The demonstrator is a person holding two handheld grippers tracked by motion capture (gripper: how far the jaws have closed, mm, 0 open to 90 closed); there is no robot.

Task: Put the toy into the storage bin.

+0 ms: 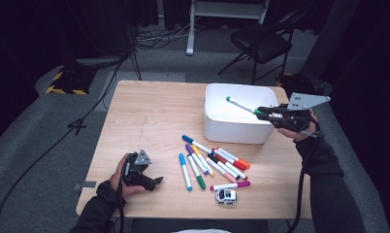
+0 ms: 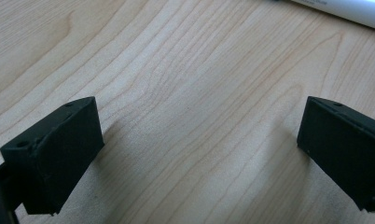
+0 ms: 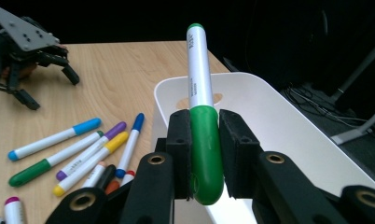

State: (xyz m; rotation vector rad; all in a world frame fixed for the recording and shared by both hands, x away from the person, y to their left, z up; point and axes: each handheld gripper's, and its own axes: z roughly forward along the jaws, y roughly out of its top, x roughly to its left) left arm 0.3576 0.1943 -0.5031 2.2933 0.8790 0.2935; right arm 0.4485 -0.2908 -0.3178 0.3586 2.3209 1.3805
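My right gripper (image 1: 262, 112) is shut on a green marker (image 1: 240, 105) and holds it over the white bin (image 1: 217, 127), white barrel pointing left. In the right gripper view the green marker's cap (image 3: 205, 154) sits pinched between the two pads (image 3: 180, 154), above the white bin (image 3: 288, 126). My left gripper (image 1: 156, 182) rests on the table near the front left, held by a hand. Its jaws stand wide apart over bare wood (image 2: 199, 121) with nothing between them. Several markers (image 1: 215, 162) lie loose on the table in front of the bin.
A small white toy car (image 1: 226, 196) sits near the table's front edge. A folding chair (image 1: 261, 43) and cables (image 1: 154, 36) stand on the floor beyond the table. The left half of the tabletop (image 1: 144, 111) is bare wood.
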